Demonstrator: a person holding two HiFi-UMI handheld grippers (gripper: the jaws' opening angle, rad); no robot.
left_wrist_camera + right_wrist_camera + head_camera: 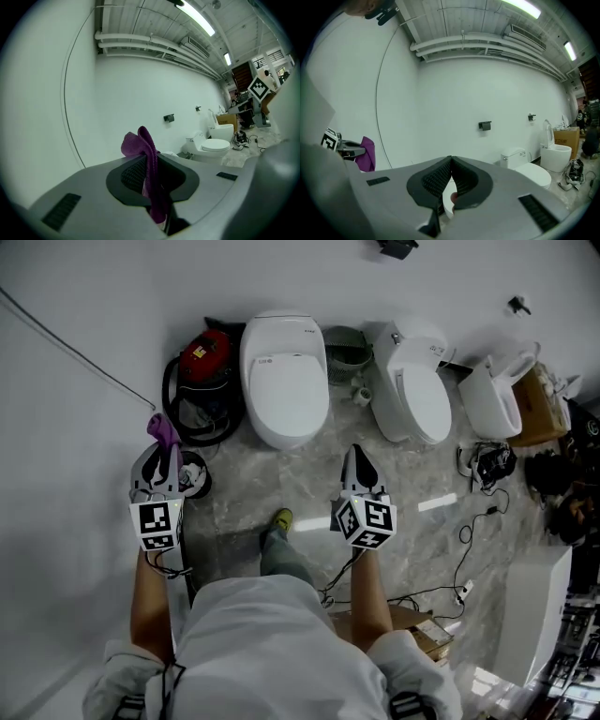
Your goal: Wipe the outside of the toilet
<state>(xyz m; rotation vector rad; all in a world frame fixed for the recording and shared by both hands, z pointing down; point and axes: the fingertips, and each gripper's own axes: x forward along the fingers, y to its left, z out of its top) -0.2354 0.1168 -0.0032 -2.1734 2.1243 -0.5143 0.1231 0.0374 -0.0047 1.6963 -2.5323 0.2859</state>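
A white toilet point(284, 376) with its lid down stands against the wall, ahead of me and between my two grippers. My left gripper point(161, 451) is shut on a purple cloth point(164, 430), which sticks up from the jaws point(146, 154). It hovers to the left of the toilet, over a dark round object on the floor. My right gripper point(358, 465) is shut with nothing in it, above the marble floor just right of the toilet bowl. A second white toilet point(412, 381) stands to the right; it also shows far off as the second toilet point(211, 143).
A red vacuum cleaner point(204, 381) with a black hose sits left of the toilet. A green bin point(347, 348) stands between the two toilets. A third toilet point(497, 395) with its lid up, a cardboard box point(539, 404) and cables point(473, 521) lie at the right.
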